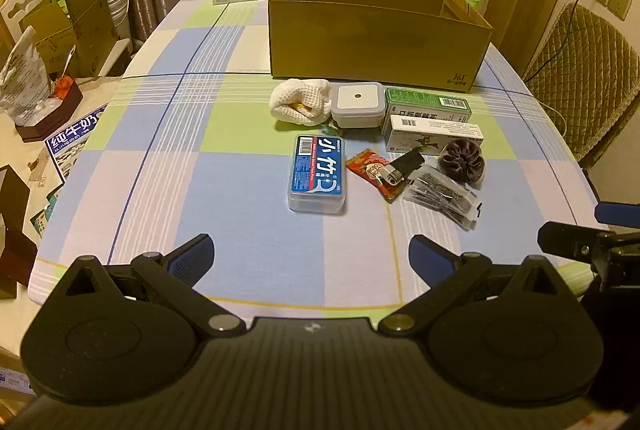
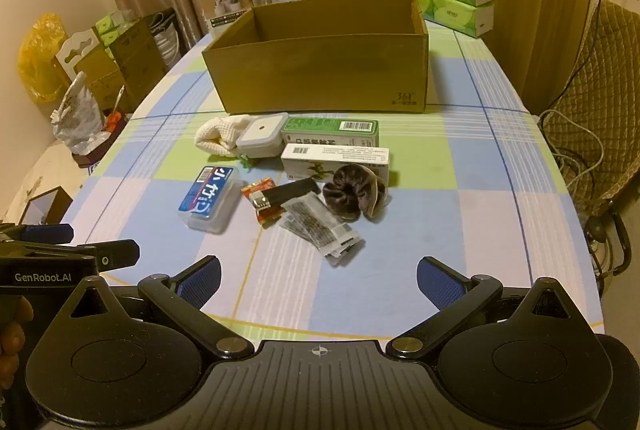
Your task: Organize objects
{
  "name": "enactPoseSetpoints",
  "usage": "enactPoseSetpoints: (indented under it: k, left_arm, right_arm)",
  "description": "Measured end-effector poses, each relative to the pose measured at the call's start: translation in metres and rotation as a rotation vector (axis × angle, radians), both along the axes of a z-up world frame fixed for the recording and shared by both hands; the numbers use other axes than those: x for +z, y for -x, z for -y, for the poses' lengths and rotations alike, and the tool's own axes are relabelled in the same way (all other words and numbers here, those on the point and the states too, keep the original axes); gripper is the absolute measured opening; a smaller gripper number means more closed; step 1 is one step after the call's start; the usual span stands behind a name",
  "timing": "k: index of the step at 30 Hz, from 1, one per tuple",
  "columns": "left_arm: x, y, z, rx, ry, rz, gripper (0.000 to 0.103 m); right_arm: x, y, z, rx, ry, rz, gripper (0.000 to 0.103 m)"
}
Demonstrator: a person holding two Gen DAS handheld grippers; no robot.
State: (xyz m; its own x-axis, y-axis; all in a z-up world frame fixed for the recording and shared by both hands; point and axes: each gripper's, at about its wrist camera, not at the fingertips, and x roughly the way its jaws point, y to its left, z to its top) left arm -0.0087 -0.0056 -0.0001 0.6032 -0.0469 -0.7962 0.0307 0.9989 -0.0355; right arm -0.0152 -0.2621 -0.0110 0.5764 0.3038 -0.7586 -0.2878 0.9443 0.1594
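1. My left tool (image 1: 310, 258) hangs low over the near edge of the bench (image 1: 160, 166), its blue-padded fingers spread wide with nothing between them.
2. My right tool (image 2: 319, 280) sits just beside it, spread just as wide and empty.
3. The cardboard box (image 1: 376, 42) stands open-topped toward the far end of the bench; I cannot see its floor.
4. Just in front of it lie a white waffle cloth (image 1: 300, 101) touching a small lidded container (image 1: 357, 104), and next to that a green carton (image 1: 427, 107) with a white carton (image 1: 434, 136) against its near side.
5. Nearer to me: a blue floss-pick case (image 1: 318, 174), a red snack wrapper (image 1: 370, 170) with a black lighter (image 1: 404, 168) lying across it, clear sachets (image 1: 442, 196), and a brown scrunchie (image 1: 462, 160) beside the white carton.
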Motion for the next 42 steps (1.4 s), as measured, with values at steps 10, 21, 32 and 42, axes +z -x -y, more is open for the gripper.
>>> enactPoseSetpoints:
  k: [10,21,32,42]
  left_arm:
    - [0.0002,-0.0004,-0.0005,0.001,-0.002,-0.001,0.102]
    - [-0.0002,-0.0017,-0.002,0.0,0.003,-0.007,0.102]
    - [-0.0013,-0.0027,-0.0017,0.0,0.0,-0.007,0.102]
    - [-0.0052,-0.0066,-0.0048,0.002,0.003,-0.02,0.102]
  right_arm:
    - [-0.0003,-0.0018,-0.0015,0.004,0.005,-0.007,0.101]
    - [-0.0013,-0.0019,-0.0021,0.005,0.006,-0.009,0.101]
    - [-0.0035,-0.0031,-0.0022,0.007,0.009,-0.013,0.101]
    - [-0.0084,-0.0082,-0.004,0.014,0.016,-0.028,0.101]
